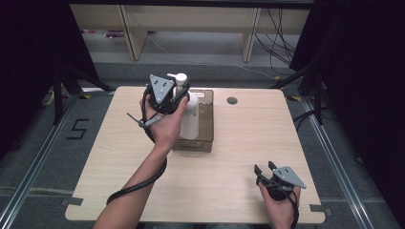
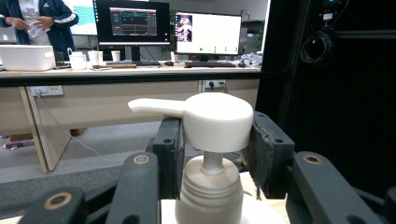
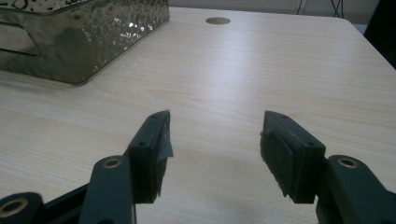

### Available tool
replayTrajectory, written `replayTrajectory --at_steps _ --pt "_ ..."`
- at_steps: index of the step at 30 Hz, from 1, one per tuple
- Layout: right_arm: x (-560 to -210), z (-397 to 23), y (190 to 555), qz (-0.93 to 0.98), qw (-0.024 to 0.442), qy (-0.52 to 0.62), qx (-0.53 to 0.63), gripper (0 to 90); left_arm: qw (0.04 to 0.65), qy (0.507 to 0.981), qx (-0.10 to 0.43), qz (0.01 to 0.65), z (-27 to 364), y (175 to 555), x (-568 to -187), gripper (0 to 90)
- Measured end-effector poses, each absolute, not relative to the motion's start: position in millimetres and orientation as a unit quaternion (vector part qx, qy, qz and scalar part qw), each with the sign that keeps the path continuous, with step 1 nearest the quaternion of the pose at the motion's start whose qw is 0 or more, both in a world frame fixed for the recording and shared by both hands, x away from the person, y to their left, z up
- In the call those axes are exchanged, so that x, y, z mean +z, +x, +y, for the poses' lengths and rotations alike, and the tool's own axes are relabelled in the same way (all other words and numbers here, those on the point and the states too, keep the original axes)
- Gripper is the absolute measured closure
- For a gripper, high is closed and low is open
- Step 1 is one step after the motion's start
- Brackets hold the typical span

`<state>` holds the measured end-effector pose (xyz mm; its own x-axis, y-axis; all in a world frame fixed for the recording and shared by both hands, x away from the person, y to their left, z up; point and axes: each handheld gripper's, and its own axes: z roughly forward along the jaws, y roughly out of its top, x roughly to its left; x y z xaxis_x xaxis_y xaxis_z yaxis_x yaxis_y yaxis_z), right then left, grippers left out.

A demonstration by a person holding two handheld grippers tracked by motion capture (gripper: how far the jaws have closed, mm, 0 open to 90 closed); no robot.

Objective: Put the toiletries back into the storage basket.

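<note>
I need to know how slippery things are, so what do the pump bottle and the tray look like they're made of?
Pump bottle: likely plastic, matte off-white, with a moulded ribbed collar and smooth pump head.
Tray: translucent smoky brown, glossy, with a dimpled texture catching highlights; plastic or glass, hard to tell.

Light wood table point(image 1: 224, 157), round cable hole point(image 1: 232, 100) near far edge. Dark translucent tray point(image 1: 206, 125) sits directly on it, left of centre.
</note>
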<state>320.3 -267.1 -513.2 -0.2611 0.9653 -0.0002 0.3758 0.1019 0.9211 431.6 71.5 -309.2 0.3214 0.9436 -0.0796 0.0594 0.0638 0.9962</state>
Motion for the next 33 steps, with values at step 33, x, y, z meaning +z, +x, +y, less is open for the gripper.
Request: replayTrajectory --at_steps 33 --pt "-512 -262 317 0.65 0.307 0.536 0.443 43.4 0.565 0.579 0.382 0.447 69 436 -322 58.9"
